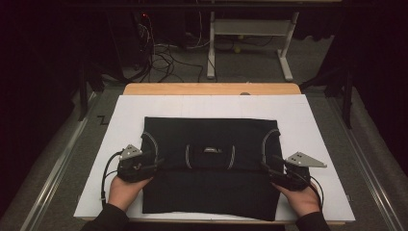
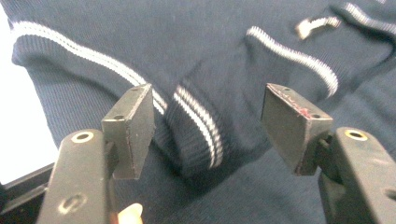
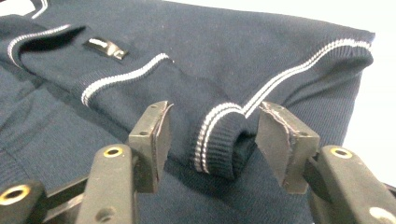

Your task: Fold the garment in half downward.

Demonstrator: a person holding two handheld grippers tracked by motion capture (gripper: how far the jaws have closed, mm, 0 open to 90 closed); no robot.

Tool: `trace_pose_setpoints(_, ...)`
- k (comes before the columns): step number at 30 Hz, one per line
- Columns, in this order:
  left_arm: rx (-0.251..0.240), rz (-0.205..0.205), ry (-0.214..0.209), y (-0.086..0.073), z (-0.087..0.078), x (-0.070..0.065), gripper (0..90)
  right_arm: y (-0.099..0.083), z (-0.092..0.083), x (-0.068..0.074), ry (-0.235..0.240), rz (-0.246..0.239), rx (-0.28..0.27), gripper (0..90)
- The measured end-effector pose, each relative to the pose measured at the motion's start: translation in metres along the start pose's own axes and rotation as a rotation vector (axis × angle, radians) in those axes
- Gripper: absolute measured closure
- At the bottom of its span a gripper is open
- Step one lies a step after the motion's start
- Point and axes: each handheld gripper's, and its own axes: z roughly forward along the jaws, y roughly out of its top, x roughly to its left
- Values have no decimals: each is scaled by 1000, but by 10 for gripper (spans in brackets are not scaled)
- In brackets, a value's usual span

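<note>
Two grippers at the lower edges of a folded navy sweater (image 1: 210, 163), spread across the white sheet (image 1: 308, 120) mid-frame. Left gripper (image 2: 208, 126) parted, striped cuff (image 2: 196, 135) lying loose between the pads, untouched. Right gripper (image 3: 212, 140) likewise apart around the other cuff (image 3: 219, 144), nothing pinched.

The dark sweater (image 1: 210, 166) is folded over, so the part under the fold is hidden, and in both gripper views it runs off the edges of the picture. The person's arms are cut off at the bottom of the high view, and each hand (image 1: 124, 191) is partly hidden behind the gripper it holds. The little label (image 1: 210, 150) near the neck is too small to read, and the floor behind the table (image 1: 211, 89) is too dark to make out
</note>
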Motion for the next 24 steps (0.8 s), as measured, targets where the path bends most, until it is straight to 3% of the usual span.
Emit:
trace_pose_setpoints(3,1,-2,-33,8,-1,-4,300,4,-1,2,-4,3,-13,440)
trace_pose_setpoints(8,-21,33,-46,24,2,-13,281,17,4,6,2,-16,-24,422)
trace_pose_setpoints(11,-25,31,-55,34,8,-16,236,30,10,7,-4,-27,-31,402)
trace_pose_setpoints(16,17,42,-53,48,23,-19,141,48,27,7,28,-19,0,297)
trace_pose_setpoints(20,71,50,-69,59,35,-19,126,57,43,11,49,-43,52,227)
trace_pose_setpoints(24,124,57,-50,67,47,-22,125,61,57,15,77,-51,104,164)
